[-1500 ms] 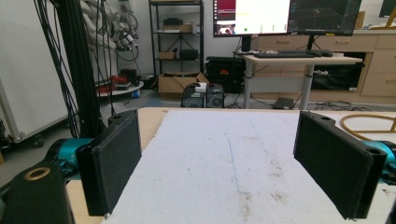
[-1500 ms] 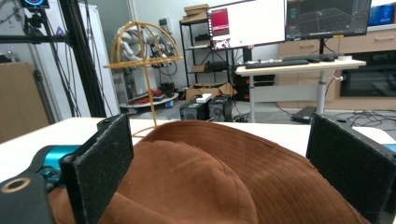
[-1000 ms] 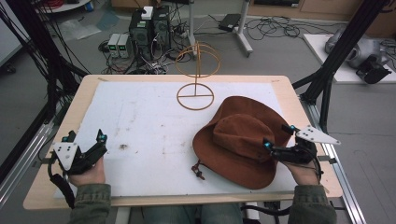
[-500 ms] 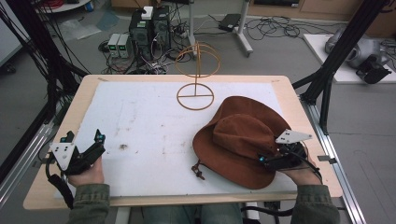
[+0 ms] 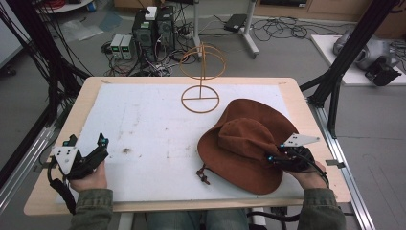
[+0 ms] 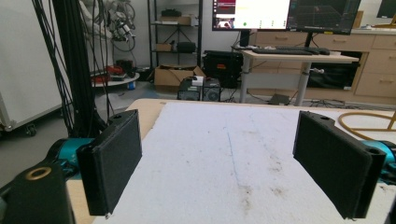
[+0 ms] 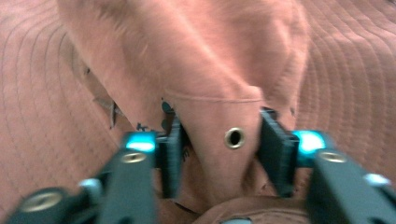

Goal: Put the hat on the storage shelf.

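Brown hat [image 5: 244,143], soft stitched felt, crown fold between right gripper [image 7: 224,154] jaws.

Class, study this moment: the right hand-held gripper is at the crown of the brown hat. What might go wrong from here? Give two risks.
1. The right hand-held gripper pinches just a fold of the brown hat beside the eyelet; the soft fabric may slip free when lifted.
2. The wire hat stand looks light, so a swinging brim might knock it over.
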Tool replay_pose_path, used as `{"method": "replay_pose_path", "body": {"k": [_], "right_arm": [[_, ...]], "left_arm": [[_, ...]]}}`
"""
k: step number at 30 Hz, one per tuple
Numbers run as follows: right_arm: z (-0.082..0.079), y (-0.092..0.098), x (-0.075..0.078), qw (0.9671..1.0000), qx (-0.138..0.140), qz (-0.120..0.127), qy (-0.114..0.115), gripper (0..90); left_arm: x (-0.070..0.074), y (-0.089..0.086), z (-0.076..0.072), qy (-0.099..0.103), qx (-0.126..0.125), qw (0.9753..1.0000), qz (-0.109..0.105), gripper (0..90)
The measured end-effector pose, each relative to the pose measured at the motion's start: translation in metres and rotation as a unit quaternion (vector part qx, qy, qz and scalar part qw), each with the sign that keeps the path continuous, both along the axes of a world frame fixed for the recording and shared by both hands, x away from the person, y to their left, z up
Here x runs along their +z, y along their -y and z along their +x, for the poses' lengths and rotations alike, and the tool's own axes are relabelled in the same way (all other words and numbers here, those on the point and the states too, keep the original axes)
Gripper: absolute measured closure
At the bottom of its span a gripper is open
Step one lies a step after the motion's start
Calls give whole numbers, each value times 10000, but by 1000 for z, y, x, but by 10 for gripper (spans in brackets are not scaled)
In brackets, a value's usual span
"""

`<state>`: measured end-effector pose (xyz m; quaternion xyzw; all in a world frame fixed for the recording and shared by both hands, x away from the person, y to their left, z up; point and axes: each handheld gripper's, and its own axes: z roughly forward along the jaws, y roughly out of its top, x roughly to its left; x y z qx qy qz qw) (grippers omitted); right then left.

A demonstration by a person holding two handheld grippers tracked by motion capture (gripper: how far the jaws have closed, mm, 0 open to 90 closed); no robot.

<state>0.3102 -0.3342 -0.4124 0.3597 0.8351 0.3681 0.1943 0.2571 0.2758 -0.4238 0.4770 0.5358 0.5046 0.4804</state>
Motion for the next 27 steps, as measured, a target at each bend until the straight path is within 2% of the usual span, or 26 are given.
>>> {"method": "replay_pose_path", "body": {"k": [1, 2, 3, 4, 5, 7, 8, 10, 11, 12, 13, 14, 17, 18, 21, 22, 24, 25, 26, 27], "right_arm": [[0, 0, 0, 10000, 0, 0, 0, 614], [-1, 1, 1, 9996, -193, 169, -72, 750], [-1, 1, 1, 9996, -233, 170, -40, 814], [-1, 1, 1, 9996, -233, 170, -40, 814], [-2, 0, -2, 9995, -252, 160, 94, 879], [-2, 0, -3, 9995, -237, 181, 99, 888], [-3, 2, -5, 9990, -268, 353, 100, 895], [-3, 3, -5, 9986, -267, 433, 131, 897], [-5, 5, -5, 9975, -306, 592, 214, 899], [-6, 6, -4, 9970, -351, 632, 282, 900], [-6, 6, -4, 9970, -351, 632, 282, 900], [-5, 8, -2, 9958, -363, 791, 299, 900], [-6, 8, -3, 9950, -350, 897, 268, 899], [-6, 10, -5, 9939, -352, 1025, 214, 899], [-6, 12, -5, 9924, -373, 1143, 254, 899], [-7, 14, -4, 9898, -408, 1330, 304, 899], [-9, 16, -1, 9868, -448, 1510, 389, 899], [-9, 16, -1, 9868, -448, 1510, 389, 899], [-11, 17, 2, 9836, -484, 1670, 477, 899], [-12, 18, 3, 9823, -513, 1707, 578, 898]], "left_arm": [[0, 0, 0, -5, -8, 10000, 6, 157], [0, 0, 0, -10, -14, 10000, -1, 158], [0, 0, 0, -10, -14, 10000, -1, 158], [0, 0, 0, -14, -18, 10000, -3, 158], [0, 0, 0, -11, -20, 10000, -8, 158], [0, 0, 0, -10, -14, 10000, -29, 158], [0, 0, 0, 6, -12, 10000, -28, 158], [0, -1, 0, 9, -18, 10000, -33, 158], [0, -1, 0, 10, -21, 10000, -39, 158], [0, -1, 0, -3, -24, 10000, -35, 158], [-1, 0, 0, -1, -23, 10000, -47, 158], [-1, 0, 0, -3, -25, 10000, -45, 158], [0, 0, 0, -6, -30, 10000, -45, 158], [0, 0, 0, 0, -31, 10000, -44, 158], [0, -1, 0, 6, -40, 10000, -53, 158], [0, -1, -1, 3, -28, 10000, -59, 158], [0, -1, -1, 3, -26, 10000, -71, 158], [0, -1, 0, 7, -27, 10000, -78, 158], [0, -1, 0, 11, -28, 10000, -84, 158], [0, -1, 0, 11, -28, 10000, -84, 159]]}}
